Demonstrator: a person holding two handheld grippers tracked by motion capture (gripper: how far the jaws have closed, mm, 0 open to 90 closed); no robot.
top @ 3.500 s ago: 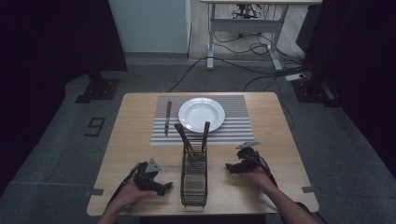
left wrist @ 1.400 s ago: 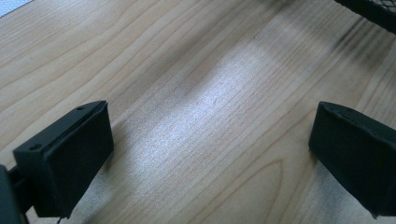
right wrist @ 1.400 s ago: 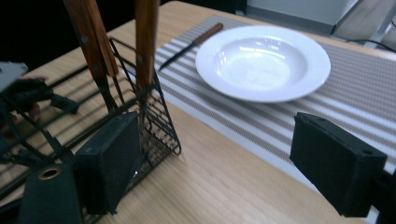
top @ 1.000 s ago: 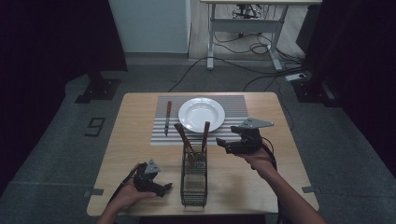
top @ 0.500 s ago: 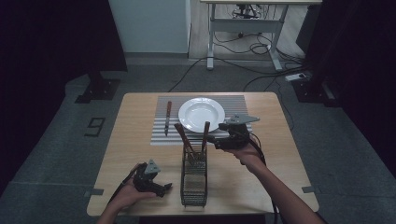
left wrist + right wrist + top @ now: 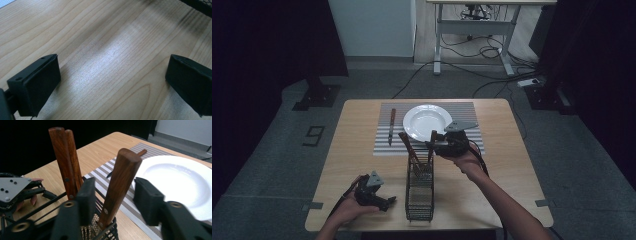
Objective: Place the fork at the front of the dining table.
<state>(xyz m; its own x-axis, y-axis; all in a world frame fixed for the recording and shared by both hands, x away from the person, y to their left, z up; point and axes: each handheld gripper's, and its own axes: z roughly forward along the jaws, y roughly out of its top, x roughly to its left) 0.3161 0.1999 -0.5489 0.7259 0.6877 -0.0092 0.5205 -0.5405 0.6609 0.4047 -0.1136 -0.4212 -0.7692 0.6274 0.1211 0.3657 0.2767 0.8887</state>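
A black wire cutlery holder [image 6: 419, 190] stands on the wooden table [image 6: 512, 175], with wooden handles sticking up from its far end. My right gripper [image 6: 432, 145] reaches in from the right at the rightmost wooden handle [image 6: 120, 182]. Its jaws have just been closing and now stand on either side of that handle, with a narrow gap left on each side. Two more handles [image 6: 65, 157] lean together to the left. My left gripper [image 6: 387, 202] rests open on the table at the holder's left, nothing but bare wood between its jaws [image 6: 112, 75].
A white plate [image 6: 427, 120] sits on a striped placemat [image 6: 382, 145] beyond the holder, close behind my right gripper. A wooden-handled knife [image 6: 391, 125] lies on the mat left of the plate. A corner of the holder [image 6: 200, 5] edges into the left gripper view.
My right gripper has moved left from beside the plate to the holder's far end, and its jaws have narrowed around the rightmost handle. The left gripper has stayed put.
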